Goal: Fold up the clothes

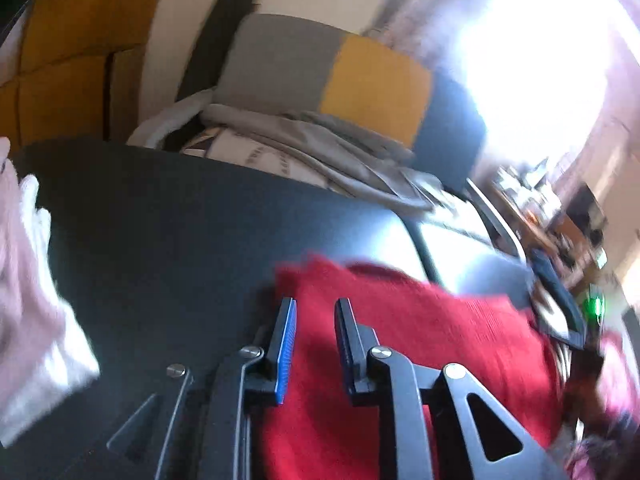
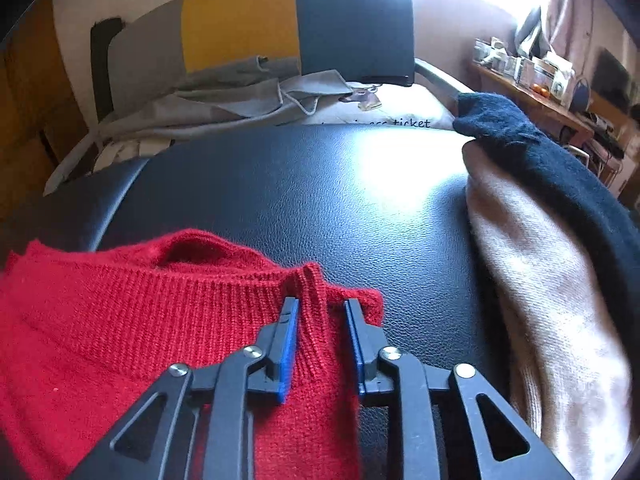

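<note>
**Red sweater on the black surface, both grippers over it**

A red sweater (image 2: 120, 328) lies on the near part of a black leather-like surface (image 2: 320, 192), its ribbed edge toward the far side. In the right wrist view the right gripper (image 2: 321, 312) is at the sweater's far right corner. Its fingers are spread, and a raised ridge of ribbed knit stands between them; the blue pads (image 2: 289, 344) do not press the cloth.

In the left wrist view, which is blurred, the left gripper (image 1: 315, 312) hangs over the sweater (image 1: 420, 344) near its left edge. Its fingers are also spread, with red knit showing in the gap; I cannot tell whether they touch the cloth.

At the right of the surface lies a beige garment (image 2: 552, 300) with a dark navy one (image 2: 560, 168) draped along its far side. Another pale cloth (image 1: 28, 280) sits at the left edge in the left view. Beyond the surface is a grey, yellow and dark chair back (image 2: 248, 24), with grey cloth (image 2: 224, 100) heaped in front of it.
</note>
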Demonstrator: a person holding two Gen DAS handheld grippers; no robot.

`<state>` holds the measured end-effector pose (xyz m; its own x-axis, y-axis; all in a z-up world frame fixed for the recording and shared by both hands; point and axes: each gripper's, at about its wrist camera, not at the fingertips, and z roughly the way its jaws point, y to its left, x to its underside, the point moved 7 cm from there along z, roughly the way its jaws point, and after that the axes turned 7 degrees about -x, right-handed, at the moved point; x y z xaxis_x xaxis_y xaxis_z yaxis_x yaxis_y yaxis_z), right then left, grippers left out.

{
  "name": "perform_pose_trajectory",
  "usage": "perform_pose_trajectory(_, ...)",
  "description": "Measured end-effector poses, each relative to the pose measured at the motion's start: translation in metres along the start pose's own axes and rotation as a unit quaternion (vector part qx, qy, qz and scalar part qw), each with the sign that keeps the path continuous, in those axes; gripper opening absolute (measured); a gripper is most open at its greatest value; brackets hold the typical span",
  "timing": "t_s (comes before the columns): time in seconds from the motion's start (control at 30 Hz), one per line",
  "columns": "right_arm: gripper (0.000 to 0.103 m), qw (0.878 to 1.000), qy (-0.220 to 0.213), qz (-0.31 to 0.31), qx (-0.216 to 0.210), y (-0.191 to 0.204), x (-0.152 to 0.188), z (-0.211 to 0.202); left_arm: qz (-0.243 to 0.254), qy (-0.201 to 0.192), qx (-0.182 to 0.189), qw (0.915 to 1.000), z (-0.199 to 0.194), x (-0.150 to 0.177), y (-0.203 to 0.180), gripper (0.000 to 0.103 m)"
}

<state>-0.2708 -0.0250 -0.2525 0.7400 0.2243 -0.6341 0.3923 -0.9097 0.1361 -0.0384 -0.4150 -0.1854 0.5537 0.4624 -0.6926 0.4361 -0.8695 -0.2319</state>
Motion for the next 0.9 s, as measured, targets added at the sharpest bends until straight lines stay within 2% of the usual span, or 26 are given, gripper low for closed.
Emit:
perform_pose_trajectory(0.07,0.027,0.999,-0.029,-0.01,-0.009,0.008,-0.003,-0.023,0.031,0.009,0.013,0.9994,-0.013,0.027,-0.017,0.019)
perform_pose_trajectory(0.17,0.027,0.997,-0.047,-0.049,-0.048,0.032,0.003,-0.059,0.075,0.031,0.023,0.9965,-0.023,0.067,-0.038,0.019)
perform_pose_trajectory(0.27,0.027,0.99,-0.032,-0.09,-0.104,0.063,0.029,-0.093,0.122,0.038,0.001,0.9917,-0.024,0.094,-0.047,0.019)
perform_pose_trajectory(0.3,0.028,0.989,-0.026,-0.098,-0.108,0.067,0.039,-0.099,0.129,0.04,-0.003,0.9908,-0.025,0.098,-0.048,0.019)
perform_pose_trajectory(0.4,0.029,0.989,0.01,-0.107,-0.104,0.068,0.072,-0.103,0.158,0.05,-0.013,0.9861,-0.02,0.106,-0.053,0.021)
perform_pose_trajectory(0.47,0.033,0.99,0.046,-0.109,-0.081,0.059,0.096,-0.096,0.197,0.074,-0.052,0.9763,-0.008,0.12,-0.051,0.021)
perform_pose_trajectory(0.53,0.035,0.991,0.075,-0.097,-0.061,0.047,0.118,-0.088,0.209,0.077,-0.052,0.9735,-0.015,0.128,-0.046,0.021)
perform_pose_trajectory(0.57,0.039,0.992,0.074,-0.081,-0.059,0.04,0.129,-0.09,0.213,0.085,-0.054,0.9719,-0.017,0.13,-0.044,0.021)
perform_pose_trajectory(0.63,0.04,0.993,0.076,-0.07,-0.056,0.033,0.143,-0.099,0.208,0.103,-0.052,0.9713,-0.022,0.134,-0.037,0.019)
perform_pose_trajectory(0.77,0.041,0.993,0.083,-0.062,-0.049,0.024,0.166,-0.121,0.213,0.111,-0.051,0.9695,-0.045,0.154,-0.026,0.019)
perform_pose_trajectory(0.9,0.044,0.993,0.09,-0.058,-0.045,0.02,0.18,-0.138,0.19,0.128,-0.029,0.973,-0.063,0.163,-0.025,0.018)
